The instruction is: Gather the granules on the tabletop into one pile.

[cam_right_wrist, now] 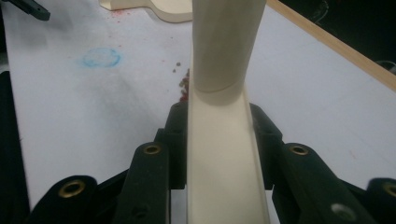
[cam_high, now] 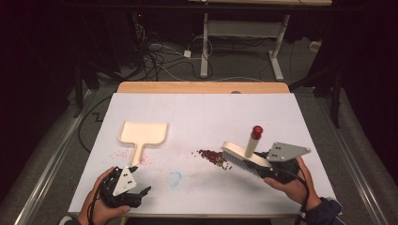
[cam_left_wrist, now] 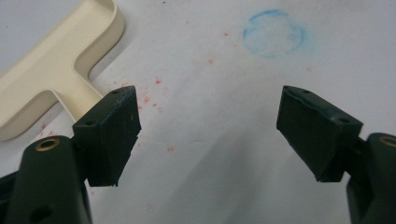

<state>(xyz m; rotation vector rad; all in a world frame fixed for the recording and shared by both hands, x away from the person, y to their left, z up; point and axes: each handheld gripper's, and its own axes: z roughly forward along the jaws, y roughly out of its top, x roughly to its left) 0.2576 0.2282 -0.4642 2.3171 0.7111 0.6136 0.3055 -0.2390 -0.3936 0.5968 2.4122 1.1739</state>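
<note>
Resting at table's 7 o'clock corner, left gripper (cam_high: 133, 180) jaws apart, nothing between, pads over bare white table (cam_high: 202, 112). Cream dustpan (cam_high: 142, 133) flat at 12 o'clock of left gripper, handle toward it, apart. Blue ring mark (cam_high: 174, 178) near front edge, centre. Red bean pile (cam_high: 212, 156) at 9 o'clock of brush bristles, just beside. Right gripper (cam_right_wrist: 218, 140) clamped on brush (cam_high: 244, 157) body; red-capped handle (cam_high: 253, 140) tilted up.
</note>
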